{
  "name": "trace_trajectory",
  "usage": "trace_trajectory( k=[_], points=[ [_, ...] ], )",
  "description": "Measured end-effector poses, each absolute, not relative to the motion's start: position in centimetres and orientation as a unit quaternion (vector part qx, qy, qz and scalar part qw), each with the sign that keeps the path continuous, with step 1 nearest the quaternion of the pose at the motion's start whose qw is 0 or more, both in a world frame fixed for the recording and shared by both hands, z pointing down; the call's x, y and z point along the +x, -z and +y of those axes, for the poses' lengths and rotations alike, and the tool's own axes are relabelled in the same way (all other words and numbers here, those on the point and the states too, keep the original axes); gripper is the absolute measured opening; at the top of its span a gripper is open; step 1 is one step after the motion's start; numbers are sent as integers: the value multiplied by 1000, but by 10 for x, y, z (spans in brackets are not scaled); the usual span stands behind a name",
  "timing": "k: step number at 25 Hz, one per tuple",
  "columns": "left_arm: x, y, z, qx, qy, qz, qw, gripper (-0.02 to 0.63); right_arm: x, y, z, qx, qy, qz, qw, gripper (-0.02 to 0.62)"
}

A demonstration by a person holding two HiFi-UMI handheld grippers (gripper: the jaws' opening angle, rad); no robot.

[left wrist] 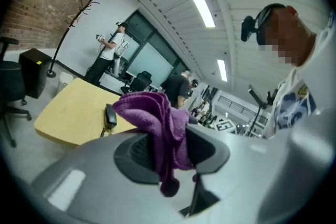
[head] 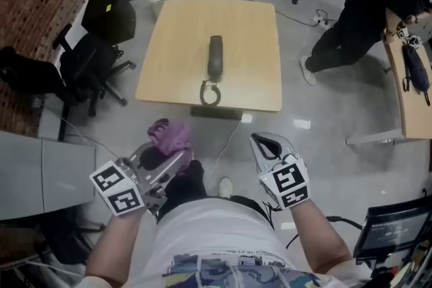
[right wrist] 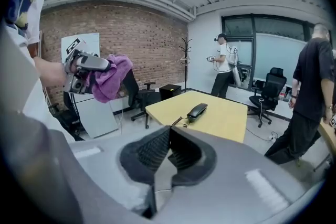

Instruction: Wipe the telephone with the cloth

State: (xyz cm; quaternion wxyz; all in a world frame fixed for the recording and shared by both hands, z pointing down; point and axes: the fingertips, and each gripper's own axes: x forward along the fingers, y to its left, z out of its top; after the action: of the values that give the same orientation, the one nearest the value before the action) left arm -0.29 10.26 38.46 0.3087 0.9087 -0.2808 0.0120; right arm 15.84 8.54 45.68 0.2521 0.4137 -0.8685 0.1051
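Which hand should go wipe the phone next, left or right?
Left. The left gripper is clamped on the purple cloth, while the right gripper is shut and empty. Both are short of the table where the telephone lies.

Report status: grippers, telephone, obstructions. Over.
Left gripper shut on purple cloth. Right gripper shut, empty. Telephone untouched on table, cord coiled nearside. Nothing seen blocking.

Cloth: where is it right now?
Head view, lower left: the purple cloth is clamped in the left gripper, short of the near edge of the table, where the telephone lies at the middle.
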Motion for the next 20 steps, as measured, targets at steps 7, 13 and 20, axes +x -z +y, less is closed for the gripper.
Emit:
trace_trajectory(
  k=[7, 13, 20],
  points=[
    [-30, -386, 145, 904, -41, -289, 314, 146, 136, -462, 135, 408, -140, -874, 224, 3],
    [4, -376, 165, 912, -36, -264, 312, 146, 153, -457, 168, 401, -150, -874, 230, 3],
    [-4, -379, 198, 924, -37, -231, 303, 146, 128, -433, 190, 406, -135, -875, 226, 3]
  ],
)
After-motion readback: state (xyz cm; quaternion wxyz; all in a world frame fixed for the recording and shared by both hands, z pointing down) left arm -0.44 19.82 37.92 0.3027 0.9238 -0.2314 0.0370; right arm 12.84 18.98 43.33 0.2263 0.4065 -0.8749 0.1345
